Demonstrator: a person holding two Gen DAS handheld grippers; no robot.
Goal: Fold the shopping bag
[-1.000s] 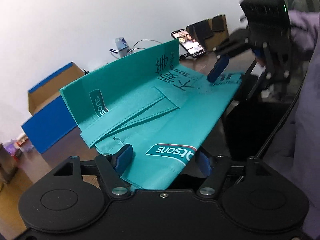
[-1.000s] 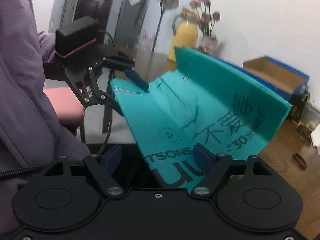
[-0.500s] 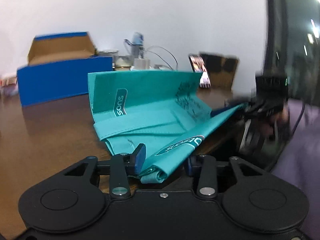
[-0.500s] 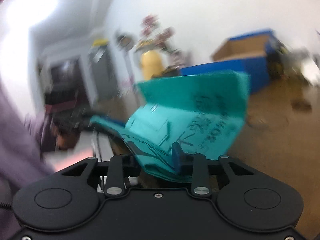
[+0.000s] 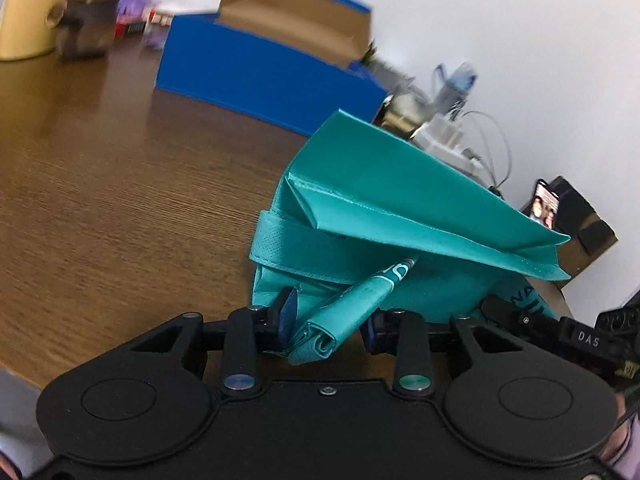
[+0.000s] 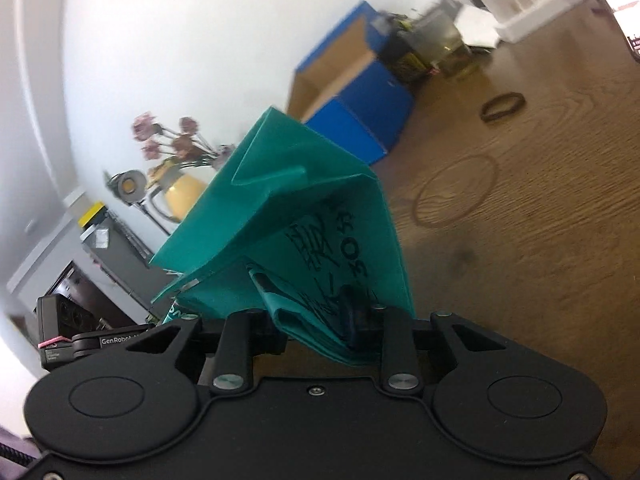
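Shopping bag, teal cloth: partly folded, one panel doubled over but standing proud, handle strap loose; flattening and further folds judged outstanding. Held above the worktop, far of both tools. Left tool: nearly closed on a bunched near corner. Right tool: likewise clamping the bag's near edge.

I look across a brown wood table to a plain white wall. An open blue box stands near the wall, a yellow jug off to its left, a lit phone and cables to the right. From my other side I see flowers, a lamp and a dark doorway.
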